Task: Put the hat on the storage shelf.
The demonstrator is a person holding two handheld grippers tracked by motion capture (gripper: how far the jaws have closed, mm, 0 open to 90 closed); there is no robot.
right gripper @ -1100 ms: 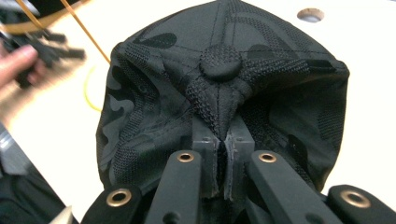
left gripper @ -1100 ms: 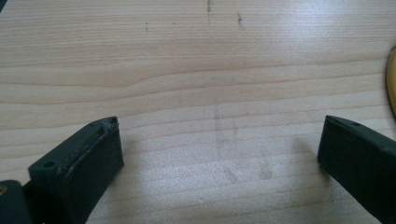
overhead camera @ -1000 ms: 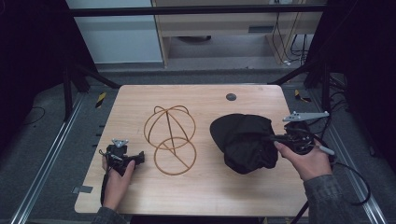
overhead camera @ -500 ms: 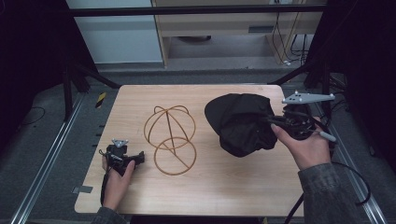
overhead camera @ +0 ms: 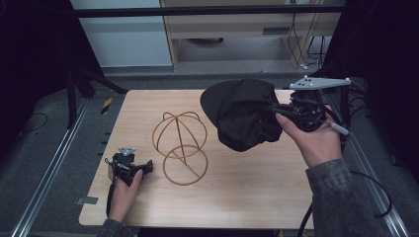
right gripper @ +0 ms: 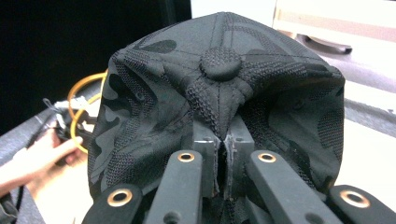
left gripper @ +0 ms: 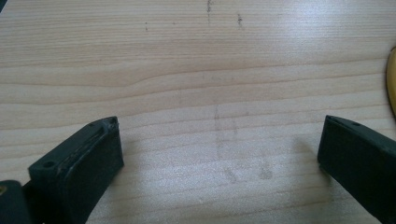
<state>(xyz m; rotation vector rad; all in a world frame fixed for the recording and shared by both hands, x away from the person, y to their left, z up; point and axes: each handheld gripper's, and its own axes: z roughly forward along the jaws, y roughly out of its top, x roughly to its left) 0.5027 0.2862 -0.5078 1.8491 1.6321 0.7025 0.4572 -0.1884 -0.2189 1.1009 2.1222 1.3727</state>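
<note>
Black camouflage-patterned cap with no readable lettering, lifted clear above the wooden table, pinched by the clenched right gripper, left gripper released, jaws wide over bare tabletop, beside the wire hat stand.

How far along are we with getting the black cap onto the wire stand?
Done: the right gripper is shut on the black cap's crown fabric, and the cap hangs clear of the table. In hand: carrying it. Left: it is not yet on the wire hat stand; the left gripper rests open on the table beside it.
</note>
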